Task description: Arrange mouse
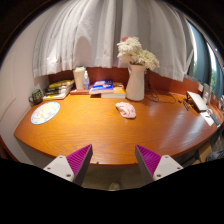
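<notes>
A white and pink mouse [125,109] lies on the wooden desk [100,130], just in front of a white vase with pale flowers [135,80]. My gripper [114,160] hangs over the desk's near edge, well short of the mouse. Its two fingers with purple pads [80,158] stand wide apart with nothing between them.
A round plate [45,113] lies at the left. Books [58,89] and a white cup [80,77] stand at the back left, and a blue book [102,87] lies next to the vase. Papers and small items [200,102] crowd the right end. Curtains hang behind.
</notes>
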A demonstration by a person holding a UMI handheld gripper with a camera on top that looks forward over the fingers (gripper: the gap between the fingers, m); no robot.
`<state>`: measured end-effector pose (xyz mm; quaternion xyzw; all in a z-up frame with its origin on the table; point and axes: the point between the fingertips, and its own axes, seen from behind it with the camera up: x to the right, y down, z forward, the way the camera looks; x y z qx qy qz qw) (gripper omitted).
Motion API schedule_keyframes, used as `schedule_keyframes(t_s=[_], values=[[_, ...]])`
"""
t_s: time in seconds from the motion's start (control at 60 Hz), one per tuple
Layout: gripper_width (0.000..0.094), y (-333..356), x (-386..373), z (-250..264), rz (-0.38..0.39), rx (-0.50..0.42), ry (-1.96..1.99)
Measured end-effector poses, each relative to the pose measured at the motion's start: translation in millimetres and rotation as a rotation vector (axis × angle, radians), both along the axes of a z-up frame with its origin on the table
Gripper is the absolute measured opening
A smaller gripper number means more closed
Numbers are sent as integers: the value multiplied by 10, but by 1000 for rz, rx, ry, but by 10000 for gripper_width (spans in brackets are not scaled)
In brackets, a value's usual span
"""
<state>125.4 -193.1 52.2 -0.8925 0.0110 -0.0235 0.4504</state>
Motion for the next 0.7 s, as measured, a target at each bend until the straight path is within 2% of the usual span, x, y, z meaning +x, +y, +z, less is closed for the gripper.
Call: schedule_keyframes(t_s=[0.133, 0.5, 0.7], values=[[845, 457, 490, -265, -49, -26, -14], [862, 2063, 844, -605, -18, -70, -11], [859, 2553, 1014, -626, -38, -86, 12]])
